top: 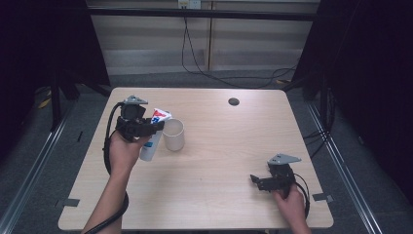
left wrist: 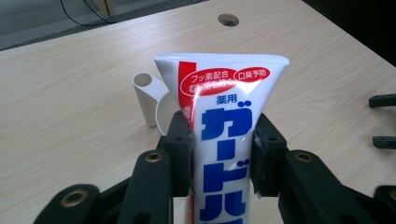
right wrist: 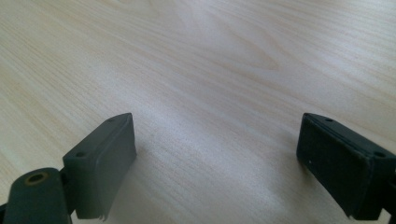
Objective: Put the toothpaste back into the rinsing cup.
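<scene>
Room: dim on both sides, a pale panelled wall [top: 204,44] at the back, black cables [top: 195,58] hanging down it onto a grey floor [top: 204,80].
Worktop: light wood-grain worktop [top: 234,156] with rounded corners, a round cable hole [top: 234,101] near its far edge, tape tabs [top: 71,202] at its near corners.
Cup: a white cup [top: 174,134] stands upright on the worktop's left half, its handle seen in the left gripper view [left wrist: 145,95].
Tube: a white toothpaste tube [top: 154,136] with blue and red print, lifted off the wood, tilted, its flat crimped end [left wrist: 222,58] uppermost and just beside the cup's rim.
Left tongs: the left tongs [top: 141,127], in a hand over the left side of the worktop, are clamped on the tube's body, a pad [left wrist: 180,154] pressed to either side.
Right tongs: the right tongs [top: 257,181], in a hand low over the near right corner, stand wide apart with bare wood between the pads [right wrist: 105,163], well apart from cup and tube.
</scene>
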`<control>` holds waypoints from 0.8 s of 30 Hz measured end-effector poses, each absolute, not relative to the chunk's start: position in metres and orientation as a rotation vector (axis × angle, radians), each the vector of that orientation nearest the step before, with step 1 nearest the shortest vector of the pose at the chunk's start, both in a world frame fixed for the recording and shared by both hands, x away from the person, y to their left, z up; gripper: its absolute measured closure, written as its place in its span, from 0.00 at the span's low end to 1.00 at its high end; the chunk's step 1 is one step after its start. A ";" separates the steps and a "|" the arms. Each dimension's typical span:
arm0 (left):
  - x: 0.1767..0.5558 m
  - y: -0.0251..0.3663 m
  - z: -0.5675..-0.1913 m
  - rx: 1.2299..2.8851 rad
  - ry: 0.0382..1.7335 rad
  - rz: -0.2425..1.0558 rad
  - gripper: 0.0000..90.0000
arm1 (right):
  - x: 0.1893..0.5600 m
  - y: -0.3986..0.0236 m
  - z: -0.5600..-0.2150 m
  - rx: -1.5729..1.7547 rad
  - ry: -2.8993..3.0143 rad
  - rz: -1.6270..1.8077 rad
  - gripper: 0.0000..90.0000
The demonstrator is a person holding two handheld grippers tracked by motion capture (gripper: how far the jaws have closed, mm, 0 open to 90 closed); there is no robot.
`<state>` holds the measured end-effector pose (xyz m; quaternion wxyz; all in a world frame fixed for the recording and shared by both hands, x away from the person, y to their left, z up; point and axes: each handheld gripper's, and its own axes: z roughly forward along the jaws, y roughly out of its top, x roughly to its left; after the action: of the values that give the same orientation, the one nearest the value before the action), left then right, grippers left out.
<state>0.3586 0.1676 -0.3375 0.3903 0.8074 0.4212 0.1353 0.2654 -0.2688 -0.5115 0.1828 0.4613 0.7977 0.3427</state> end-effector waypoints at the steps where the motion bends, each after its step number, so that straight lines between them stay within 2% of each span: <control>1: 0.359 0.167 -0.337 2.038 1.077 0.346 0.73 | 0.265 -0.269 -0.511 1.301 2.251 0.967 0.13; 24: 0.372 0.155 -0.320 2.000 1.059 0.346 0.73 | 0.265 -0.269 -0.512 1.302 2.250 0.968 0.13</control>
<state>0.3722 0.1550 -0.3198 0.4131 0.7956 0.4213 0.1376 0.2654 -0.2687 -0.5115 0.1828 0.4613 0.7975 0.3430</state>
